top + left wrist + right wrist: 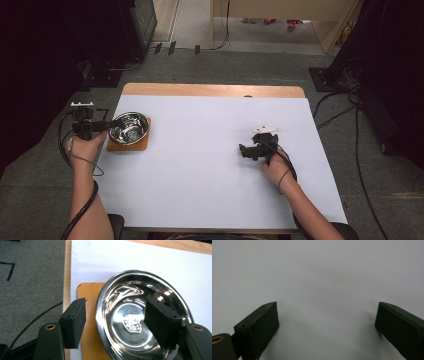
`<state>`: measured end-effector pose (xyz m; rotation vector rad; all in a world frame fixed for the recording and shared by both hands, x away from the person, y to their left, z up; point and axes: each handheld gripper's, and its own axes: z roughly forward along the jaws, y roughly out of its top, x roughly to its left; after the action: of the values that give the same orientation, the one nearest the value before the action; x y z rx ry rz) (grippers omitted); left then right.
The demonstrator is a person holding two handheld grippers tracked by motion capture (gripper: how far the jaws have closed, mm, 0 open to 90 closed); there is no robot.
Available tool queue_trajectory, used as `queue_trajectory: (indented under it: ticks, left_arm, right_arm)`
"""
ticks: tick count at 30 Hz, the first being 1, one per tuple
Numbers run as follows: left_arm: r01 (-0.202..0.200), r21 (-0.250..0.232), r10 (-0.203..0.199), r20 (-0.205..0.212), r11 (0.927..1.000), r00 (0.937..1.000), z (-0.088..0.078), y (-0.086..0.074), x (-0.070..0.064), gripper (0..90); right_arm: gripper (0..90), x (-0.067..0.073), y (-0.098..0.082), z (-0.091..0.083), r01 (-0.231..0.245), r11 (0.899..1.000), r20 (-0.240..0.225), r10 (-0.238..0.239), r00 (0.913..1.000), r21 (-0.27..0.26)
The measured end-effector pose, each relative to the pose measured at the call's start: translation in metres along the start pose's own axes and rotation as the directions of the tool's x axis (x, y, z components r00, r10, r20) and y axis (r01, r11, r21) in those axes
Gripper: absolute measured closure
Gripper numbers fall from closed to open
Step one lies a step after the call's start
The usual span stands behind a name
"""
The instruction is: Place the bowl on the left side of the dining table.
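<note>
Steel bowl sits on a small wooden board at the left edge of the desk, which is covered by a white sheet. Bowl is upright and empty; only reflections and a stamped mark at its bottom in the left gripper view.

Left hand-held gripper is at the bowl's near-left rim. In the left gripper view its jaws stand apart and straddle the rim: one pad is outside the bowl, over the board, the other pad inside, over the bowl's floor. A clear gap shows between the outer pad and the rim; neither pad appears to press on the metal. So: apart, around the rim, not clamped.

Right hand-held gripper rests well apart from the bowl, on the right half of the desk, pointing left. Its own view shows jaws wide apart over bare white sheet, nothing between them.

Progress, as a judgement: the work in hand looks like taking the bowl by its rim. Approach is done and the jaws are placed on either side of the wall. Left to do: close on the rim, then lift or shift the bowl. Whether the board goes with it cannot be told. Nothing else on the desk suggests a destination. The right hand looks idle.
</note>
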<state>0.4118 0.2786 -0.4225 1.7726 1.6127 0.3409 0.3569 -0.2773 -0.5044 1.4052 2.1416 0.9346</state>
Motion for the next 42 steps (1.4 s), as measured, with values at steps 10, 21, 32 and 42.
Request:
queue_trajectory:
  ticks: [10, 21, 32, 42]
  left_arm:
    - [-0.018, 0.003, 0.018, 0.051, 0.9998, 0.9985, -0.005, 0.002, -0.016, 34.7]
    - [-0.060, 0.014, 0.059, 0.085, 0.9981, 0.9946, -0.002, 0.005, -0.035, 34.5]
    - [-0.121, 0.027, 0.116, 0.126, 0.9923, 0.9852, 0.007, 0.004, -0.059, 34.0]
    - [-0.207, 0.031, 0.200, 0.145, 0.9779, 0.9689, 0.017, 0.002, -0.084, 33.8]
  right_arm:
    - [4.9, 0.000, 0.000, 0.000, 0.000, 1.000, 0.000, 0.000, 1.0000, 0.000]
    - [4.9, 0.000, 0.000, 0.000, 0.001, 1.000, 0.000, -0.001, 1.0000, 0.000]
    - [4.9, 0.000, 0.000, 0.000, 0.001, 1.000, 0.000, -0.001, 1.0000, 0.001]
    - [4.9, 0.000, 0.000, 0.000, 0.002, 1.000, 0.000, -0.002, 1.0000, 0.001]
